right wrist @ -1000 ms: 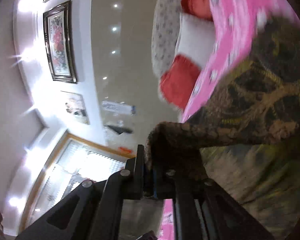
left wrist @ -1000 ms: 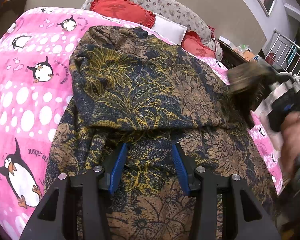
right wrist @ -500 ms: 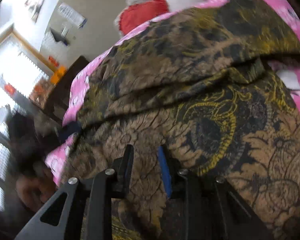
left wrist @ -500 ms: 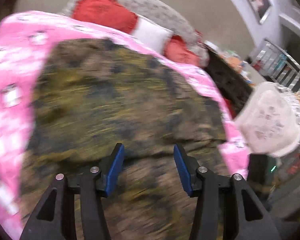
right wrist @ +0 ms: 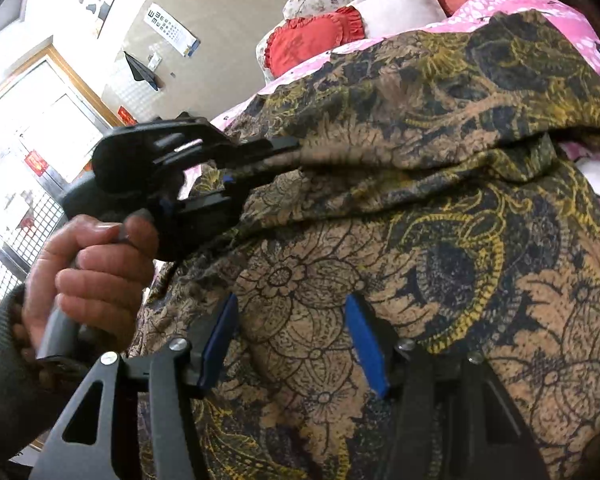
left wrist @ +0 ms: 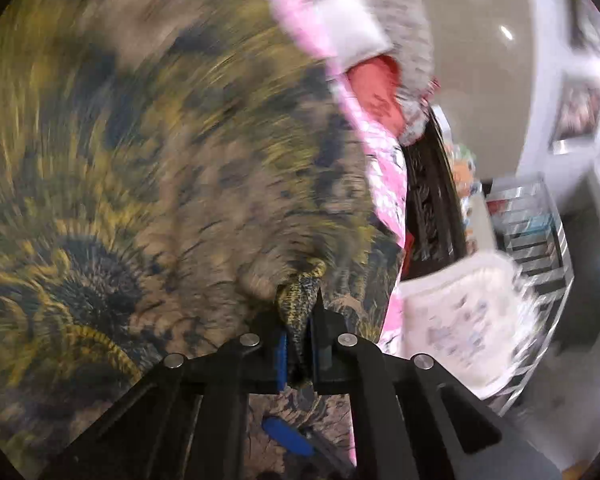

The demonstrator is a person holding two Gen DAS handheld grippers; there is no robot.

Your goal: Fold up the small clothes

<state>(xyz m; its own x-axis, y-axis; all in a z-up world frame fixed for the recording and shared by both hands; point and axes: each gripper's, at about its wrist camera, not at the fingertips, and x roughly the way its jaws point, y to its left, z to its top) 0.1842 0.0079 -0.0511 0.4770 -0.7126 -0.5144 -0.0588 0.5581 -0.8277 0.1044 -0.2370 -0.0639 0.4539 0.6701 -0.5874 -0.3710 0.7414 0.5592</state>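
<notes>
The patterned garment (right wrist: 440,208) lies spread over the pink penguin blanket (right wrist: 580,36), one layer already lapped over another. The left gripper (left wrist: 298,336) is clamped tight on a bunched edge of it, at that fold's left end. The right gripper (right wrist: 292,344), jaws opening with nothing pinched between them, hovers over the flat cloth nearer the camera.

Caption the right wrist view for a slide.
Left gripper pinches the patterned garment's edge; right gripper's jaws are opening over it.
</notes>
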